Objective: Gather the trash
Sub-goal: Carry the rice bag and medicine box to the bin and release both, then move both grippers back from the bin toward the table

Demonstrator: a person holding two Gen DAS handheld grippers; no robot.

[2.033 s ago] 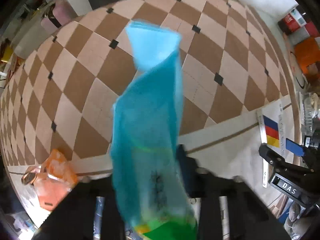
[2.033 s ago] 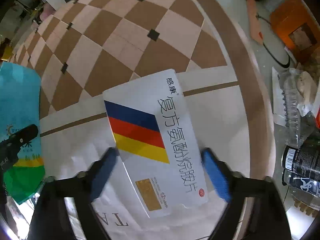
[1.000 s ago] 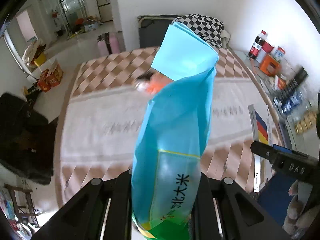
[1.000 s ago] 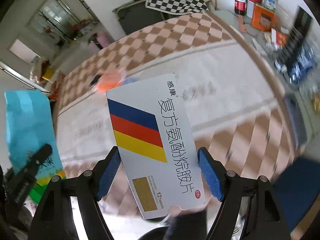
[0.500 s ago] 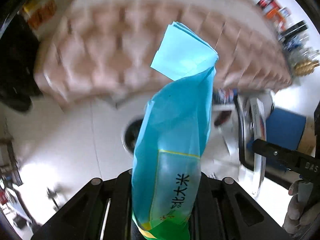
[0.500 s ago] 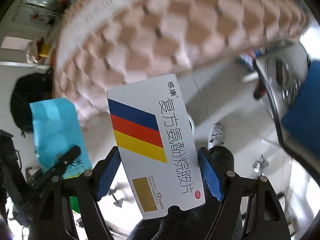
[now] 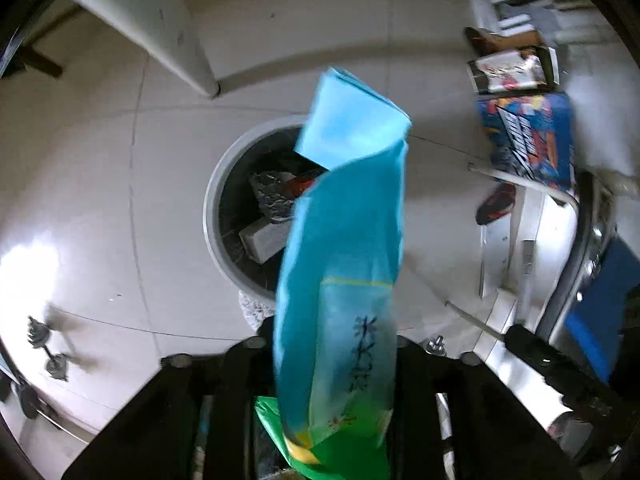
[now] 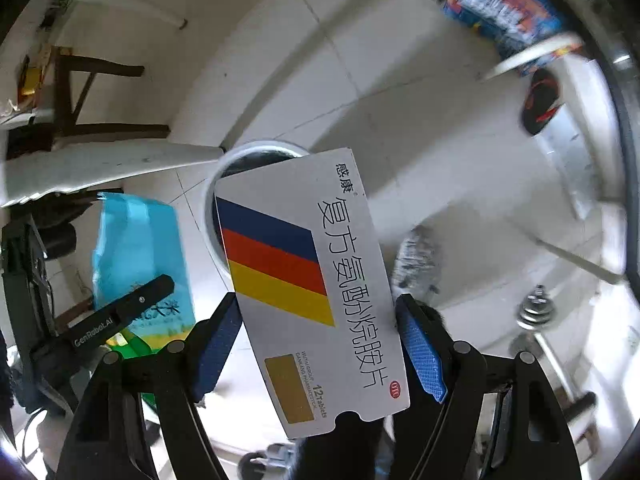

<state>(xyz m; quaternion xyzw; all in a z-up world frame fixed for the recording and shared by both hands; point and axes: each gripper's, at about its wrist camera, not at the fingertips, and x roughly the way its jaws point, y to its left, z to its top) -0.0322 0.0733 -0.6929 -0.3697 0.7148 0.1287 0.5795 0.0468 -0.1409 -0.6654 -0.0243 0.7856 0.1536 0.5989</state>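
A white round trash bin point(image 7: 212, 200) with a black liner stands on the floor and holds a foil wrapper and a white block. My left gripper point(image 7: 332, 344) points down over it, and its jaws are opening. The blue and green rice bag point(image 7: 344, 240) hangs blurred and tilted between them, its top over the bin's mouth. My right gripper point(image 8: 320, 340) is shut on a white medicine box point(image 8: 304, 280) with blue, red and yellow stripes, held above the bin point(image 8: 256, 146). The bag point(image 8: 136, 248) and one left finger show at that view's left.
Pale floor tiles surround the bin. A white cabinet corner point(image 7: 160, 20) stands behind it. At the right are a blue printed box point(image 7: 528, 136), a red and black shoe point(image 7: 496, 202) and metal chair legs. Small dumbbells point(image 7: 52, 344) point(image 8: 536, 312) lie on the floor.
Both grippers dropped from above the checked table to the floor and now point down over the bin. The bag has tilted and gone blurred in the left jaws. The box stays gripped.
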